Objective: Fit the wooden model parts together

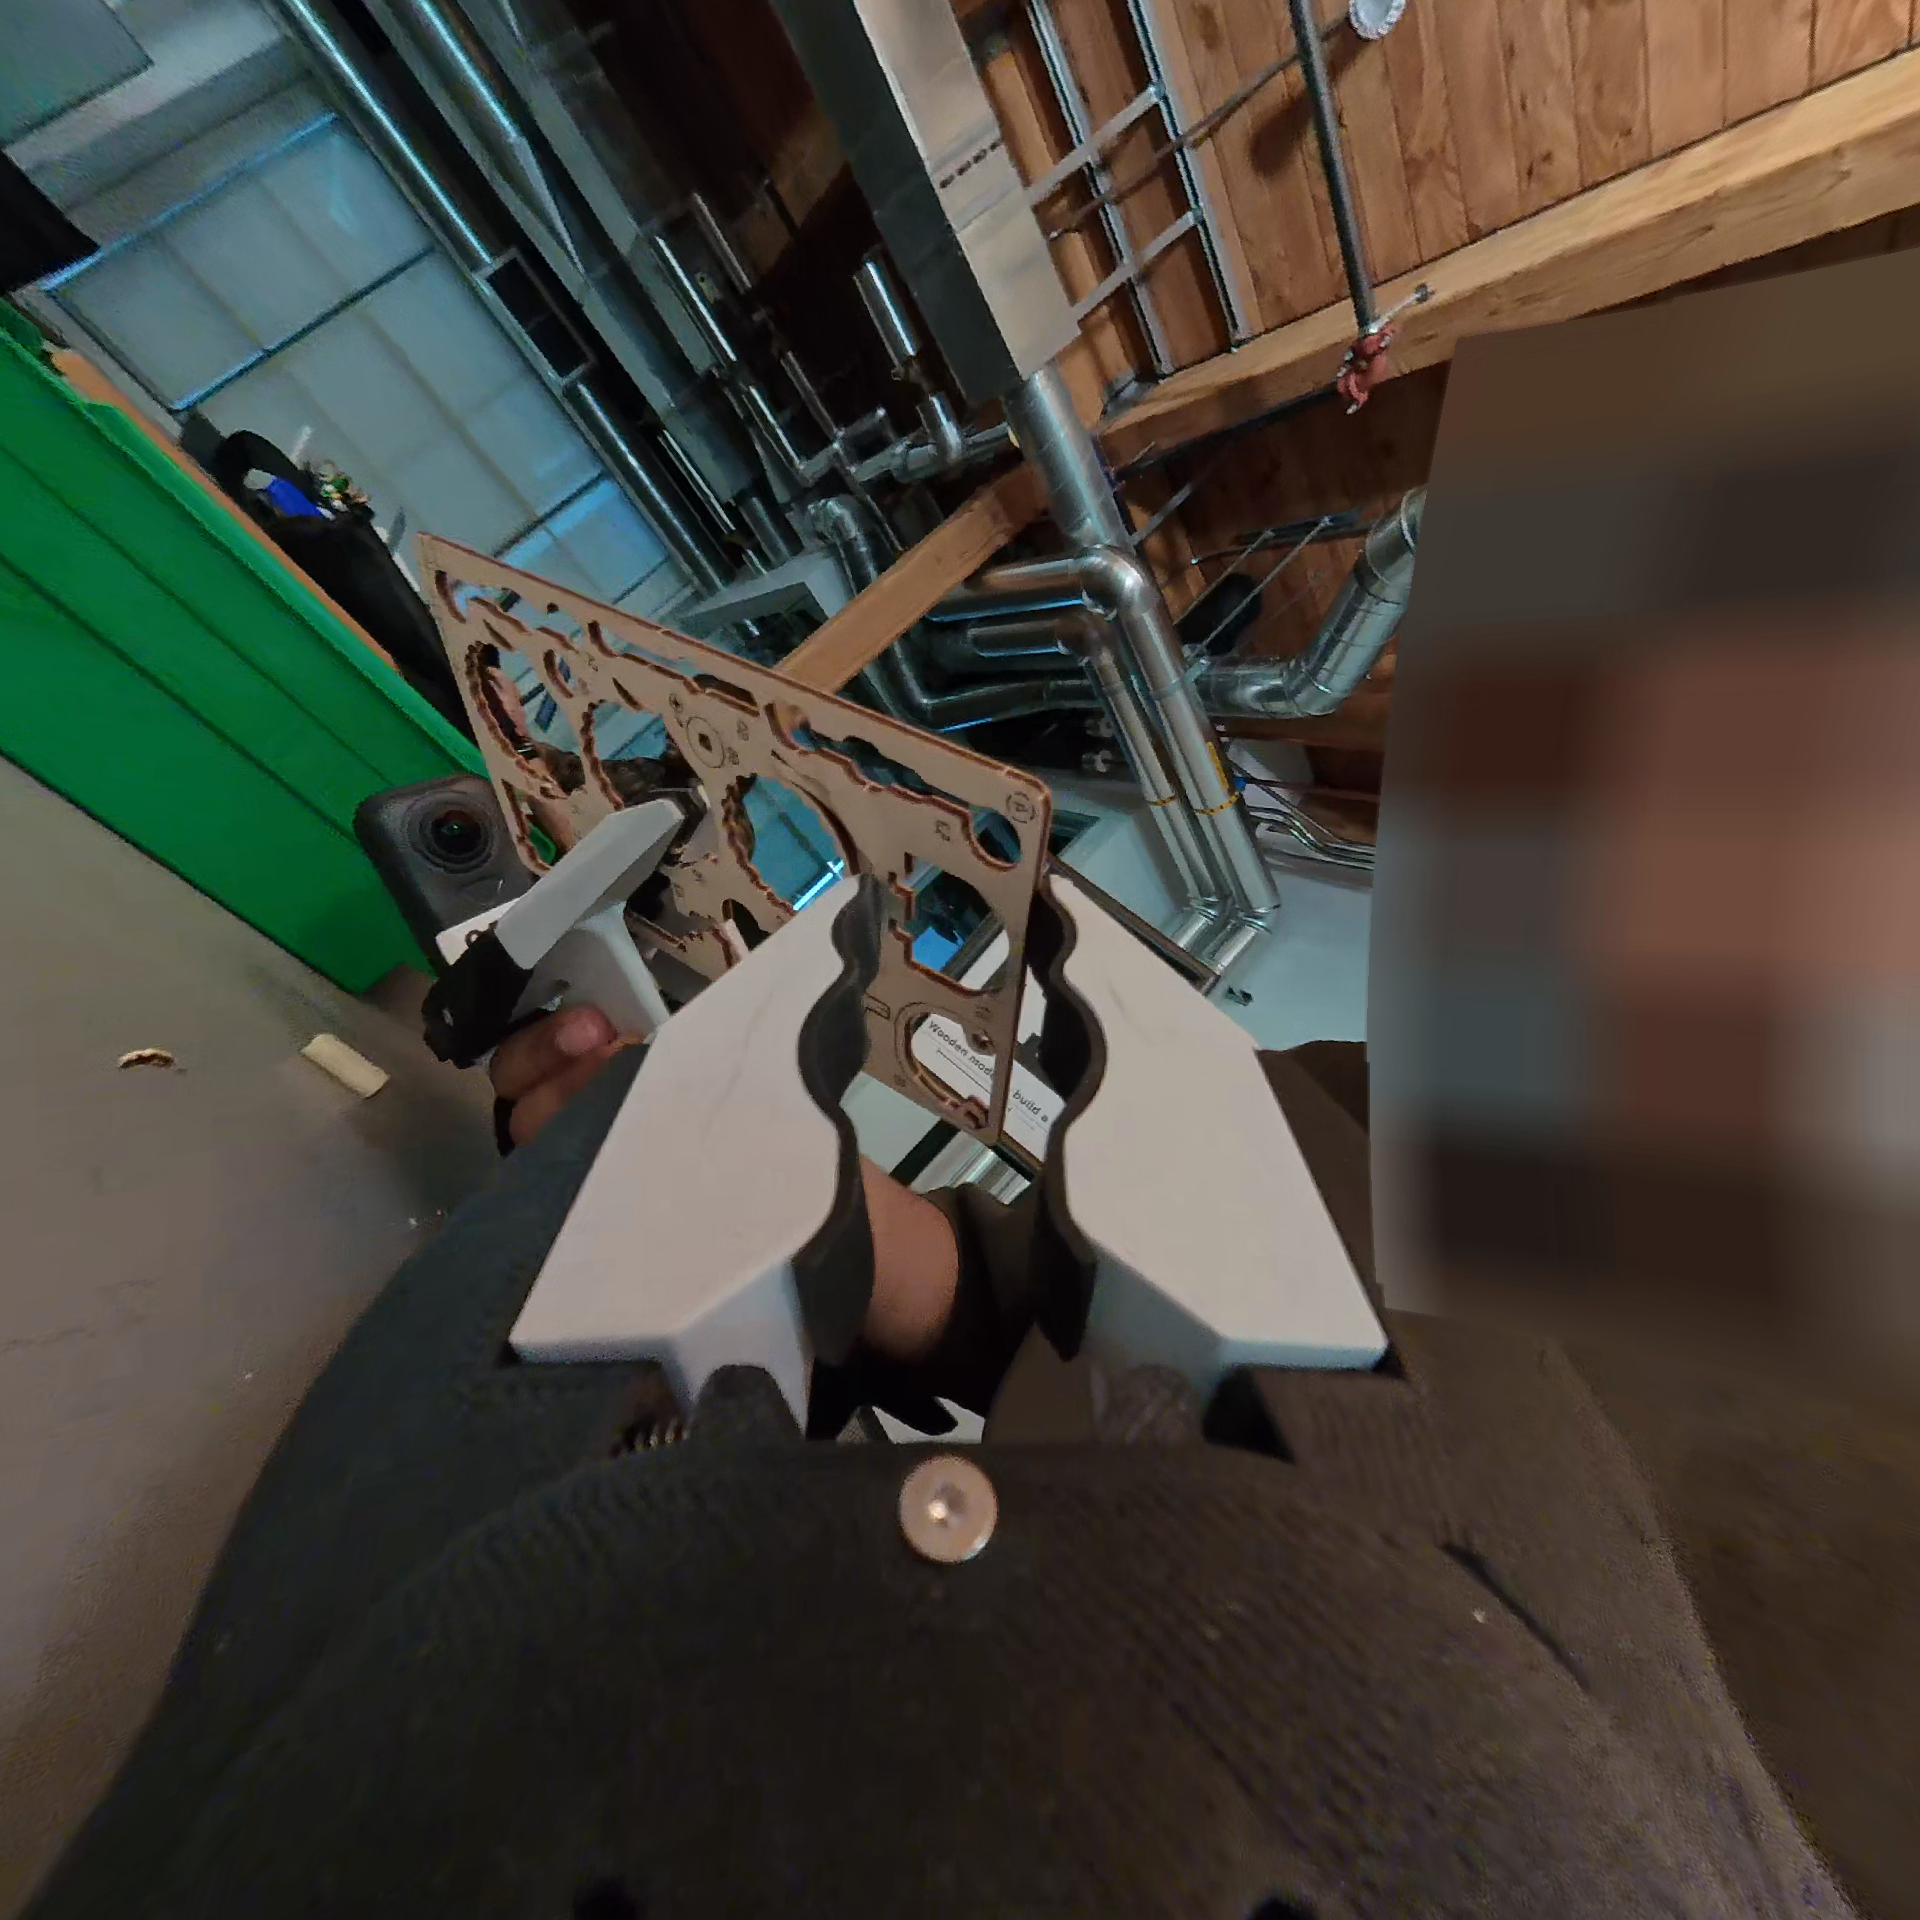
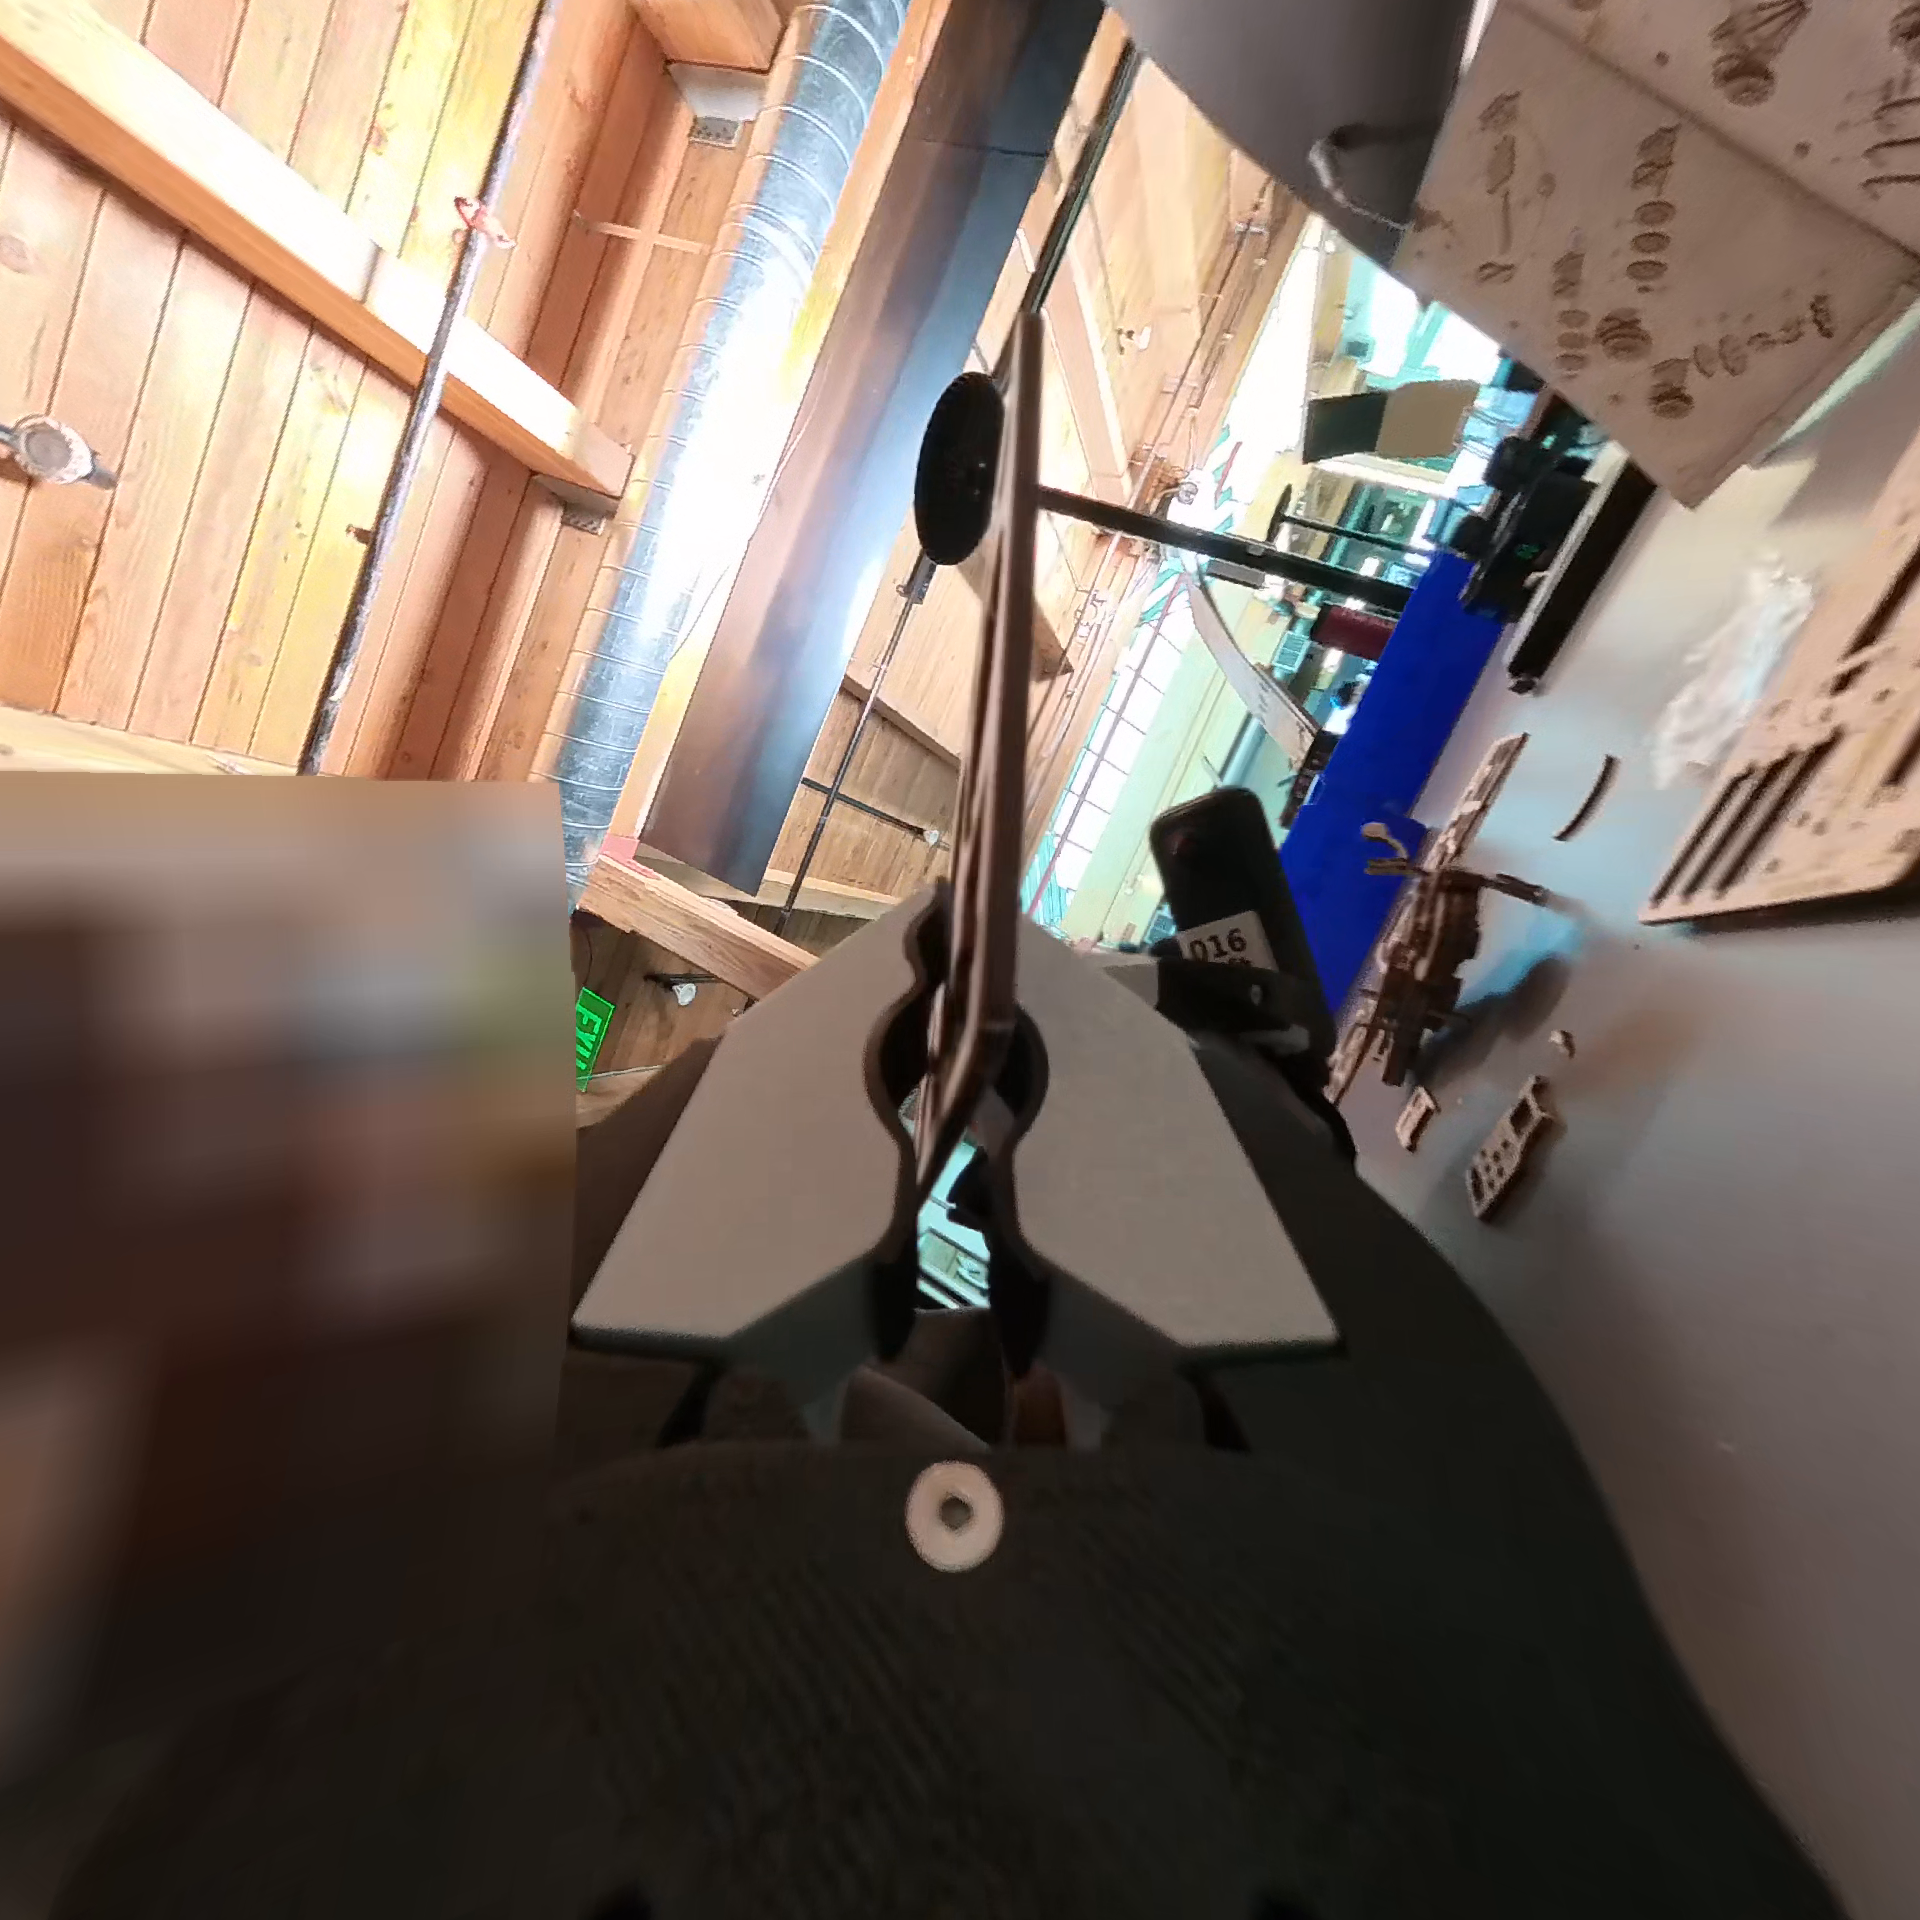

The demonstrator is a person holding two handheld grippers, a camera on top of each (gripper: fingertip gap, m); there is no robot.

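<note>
Plywood sheet point(image 1: 748, 790) runs lengthwise between both tongs: left gripper point(image 1: 951, 997) gapes around its near corner, right gripper point(image 2: 961, 997) is clamped on its far edge

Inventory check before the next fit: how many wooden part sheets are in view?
3. A held sheet up in the right claw; a second sheet on the table, top right; a third sheet at the frame's right edge. More may lie out of view.
</note>
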